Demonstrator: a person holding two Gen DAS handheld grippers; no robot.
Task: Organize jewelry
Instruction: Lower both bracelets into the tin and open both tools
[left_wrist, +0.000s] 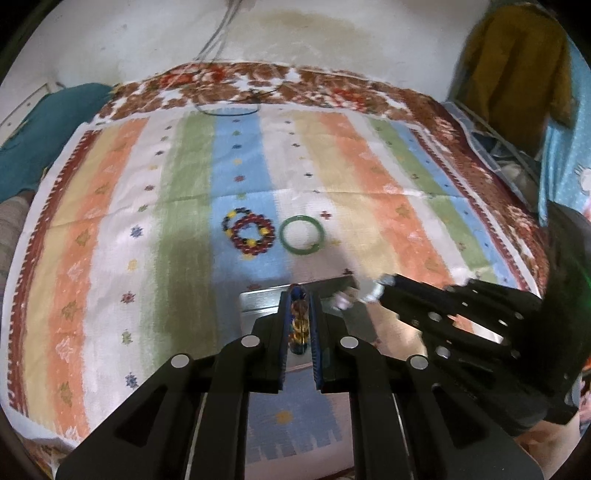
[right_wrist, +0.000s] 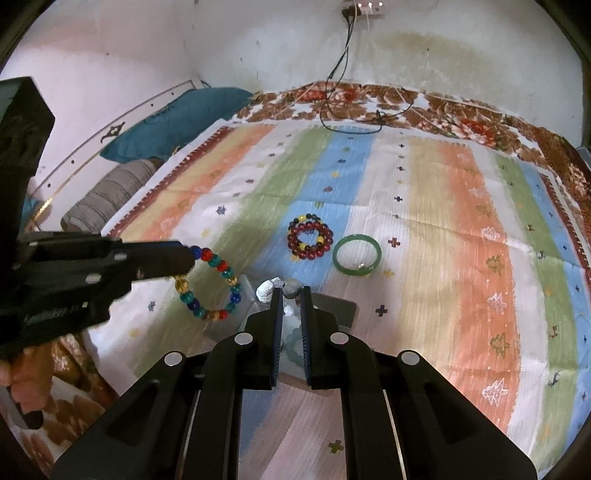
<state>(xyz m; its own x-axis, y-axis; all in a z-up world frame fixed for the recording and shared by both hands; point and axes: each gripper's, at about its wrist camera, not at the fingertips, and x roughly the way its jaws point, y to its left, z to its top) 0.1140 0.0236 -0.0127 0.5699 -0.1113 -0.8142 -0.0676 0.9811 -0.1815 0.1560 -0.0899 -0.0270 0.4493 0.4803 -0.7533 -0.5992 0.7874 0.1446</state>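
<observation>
My left gripper (left_wrist: 300, 297) is shut on a multicoloured bead bracelet (left_wrist: 299, 321), which hangs as a loop (right_wrist: 210, 284) from that gripper's tip (right_wrist: 186, 258) in the right wrist view. My right gripper (right_wrist: 291, 293) is shut on a pale bracelet of white and grey stones (right_wrist: 266, 290); from the left wrist view it comes in at the right (left_wrist: 386, 282). Both hover over a shiny metal tray (left_wrist: 258, 301) on the striped cloth. Farther out lie stacked red bead bracelets (left_wrist: 253, 232) (right_wrist: 310, 238) and a green bangle (left_wrist: 302, 235) (right_wrist: 357, 254), side by side.
A striped cloth (right_wrist: 461, 221) covers a bed against a white wall. A black cable (right_wrist: 332, 110) lies at the far edge. A teal pillow (right_wrist: 173, 118) and a grey striped one (right_wrist: 107, 195) sit at the left. A person's hand (right_wrist: 26, 391) holds the left gripper.
</observation>
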